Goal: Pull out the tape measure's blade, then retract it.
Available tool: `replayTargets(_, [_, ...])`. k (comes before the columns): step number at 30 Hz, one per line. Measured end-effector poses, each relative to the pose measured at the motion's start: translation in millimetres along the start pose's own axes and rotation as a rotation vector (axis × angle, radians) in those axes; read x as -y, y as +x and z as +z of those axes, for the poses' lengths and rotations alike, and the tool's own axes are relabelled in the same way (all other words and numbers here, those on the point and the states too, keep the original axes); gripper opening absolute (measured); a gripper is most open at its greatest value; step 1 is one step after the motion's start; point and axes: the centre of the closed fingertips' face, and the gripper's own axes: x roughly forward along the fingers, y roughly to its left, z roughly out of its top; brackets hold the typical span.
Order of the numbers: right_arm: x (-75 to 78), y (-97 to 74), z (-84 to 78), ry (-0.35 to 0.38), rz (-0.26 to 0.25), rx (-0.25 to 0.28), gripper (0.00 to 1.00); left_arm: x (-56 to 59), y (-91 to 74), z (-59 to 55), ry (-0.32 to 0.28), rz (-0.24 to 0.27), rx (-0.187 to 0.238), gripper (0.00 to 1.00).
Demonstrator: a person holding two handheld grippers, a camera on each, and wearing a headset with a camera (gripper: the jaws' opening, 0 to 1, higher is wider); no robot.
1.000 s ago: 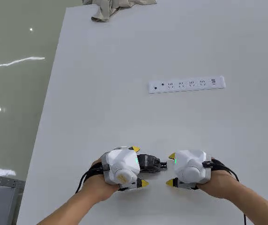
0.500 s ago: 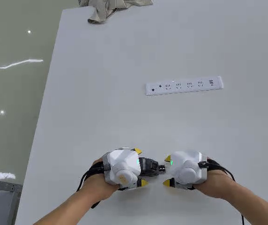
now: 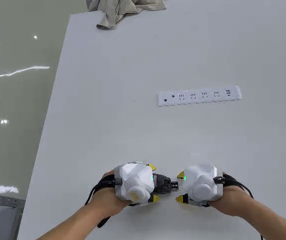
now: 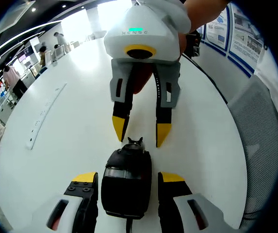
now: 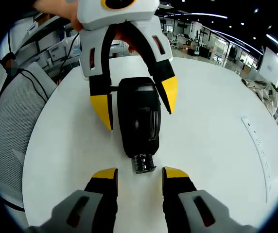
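tape measure (image 3: pixel 163 183) sits on the table (image 3: pixel 108 110) at the near side, between the left gripper (image 3: pixel 154 183) jaws, blade tip toward the right gripper (image 3: pixel 180 187) facing it. power strip (image 3: pixel 199 95) lies farther back, cloth (image 3: pixel 123 10) at the far edge.

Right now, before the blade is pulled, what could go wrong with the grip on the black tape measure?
1. The right gripper is open, its jaws either side of the small metal blade tip. Such a small tab could slip free as the jaws close or pull.
2. The left gripper flanks the black plastic tape measure case, but a firm clamp is not clear. If it is loose, the case might slide on the smooth white table.
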Motion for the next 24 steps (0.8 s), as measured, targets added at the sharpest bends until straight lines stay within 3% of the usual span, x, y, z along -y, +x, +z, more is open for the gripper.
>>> replayTargets(24, [-0.2, 5.8, 3.3, -0.015, 0.052, 0.032, 0.24, -1.2, 3.8, -0.5, 0.051, -0.018, -0.023, 0.37])
